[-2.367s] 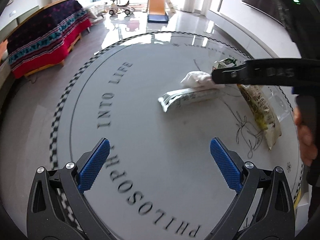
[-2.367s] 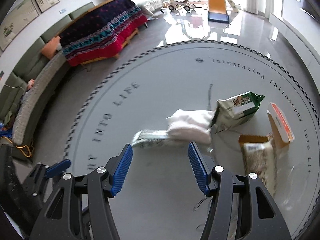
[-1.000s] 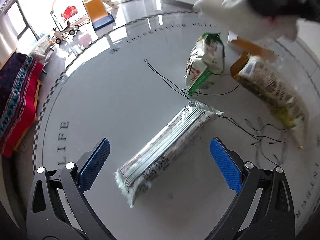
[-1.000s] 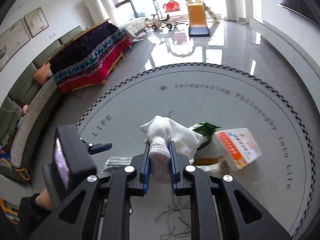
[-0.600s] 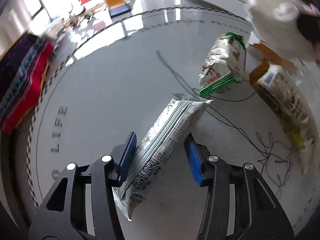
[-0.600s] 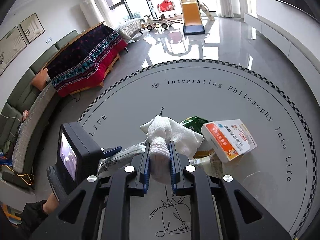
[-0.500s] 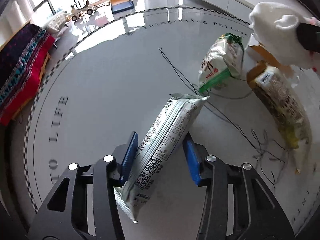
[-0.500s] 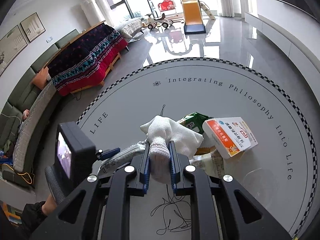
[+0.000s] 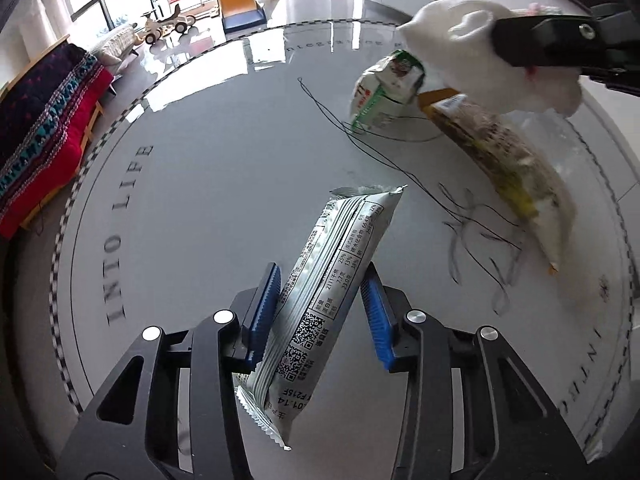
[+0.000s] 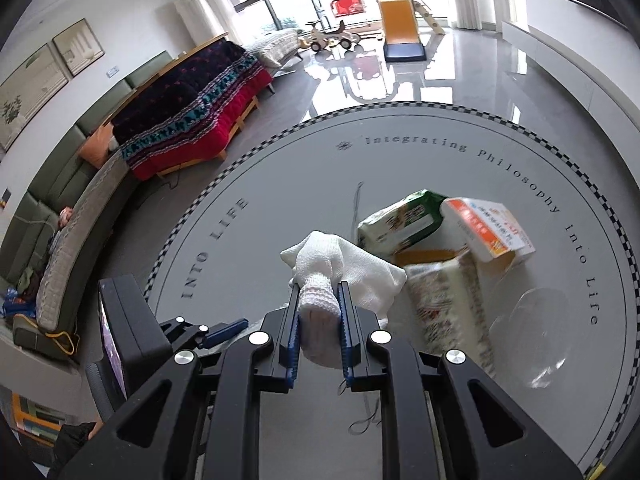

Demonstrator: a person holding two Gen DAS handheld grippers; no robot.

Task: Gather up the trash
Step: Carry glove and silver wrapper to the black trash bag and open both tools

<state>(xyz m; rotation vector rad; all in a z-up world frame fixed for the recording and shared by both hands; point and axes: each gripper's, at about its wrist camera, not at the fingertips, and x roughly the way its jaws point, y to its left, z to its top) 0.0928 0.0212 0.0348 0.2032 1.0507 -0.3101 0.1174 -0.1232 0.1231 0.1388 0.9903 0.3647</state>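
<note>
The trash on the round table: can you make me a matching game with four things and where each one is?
Things:
1. silver snack wrapper
2. white cloth
3. orange and white box
4. black thread

Places:
A. lying loose and tangled on the table top
B. gripped between the jaws of the right gripper
C. resting on the table beside the green and white packet
D. between the jaws of the left gripper, which are closing on it

Pairs: 1-D, 2-B, 3-C, 4-A
</note>
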